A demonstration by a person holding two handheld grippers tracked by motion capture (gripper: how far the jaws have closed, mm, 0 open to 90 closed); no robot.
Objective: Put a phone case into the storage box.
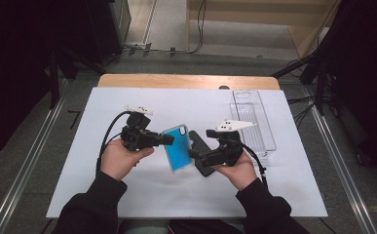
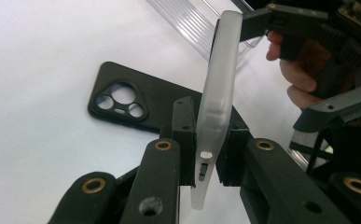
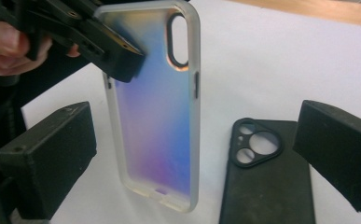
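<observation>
Left hand-held gripper point(image 1: 168, 140) clamps iridescent phone case point(image 1: 178, 148) upright; right hand-held gripper point(image 1: 194, 155) gapes wide, probably next regrasping it.

Iridescent phone case point(image 3: 157, 112) (black case point(image 3: 267, 186) beside)

Colours as seen:
- Phone case point(image 1: 178, 147) held up: bright blue face in the high view; frosted translucent white rim point(image 2: 214, 107) seen in the left gripper view; iridescent back shading orange-yellow at top through blue to purple-pink lower down in the right gripper view.
- Second phone case point(image 3: 267, 186): matte black throughout, camera ring included.
- Both grippers: black jaws, brass-coloured rivets point(image 2: 163, 145), white top plates point(image 1: 235, 126).
- Tray point(image 1: 252, 120): clear, ribbed.
- Table cover point(image 1: 186, 195): plain white, light wood edge point(image 1: 186, 81) behind.
- Sleeves: black.
</observation>
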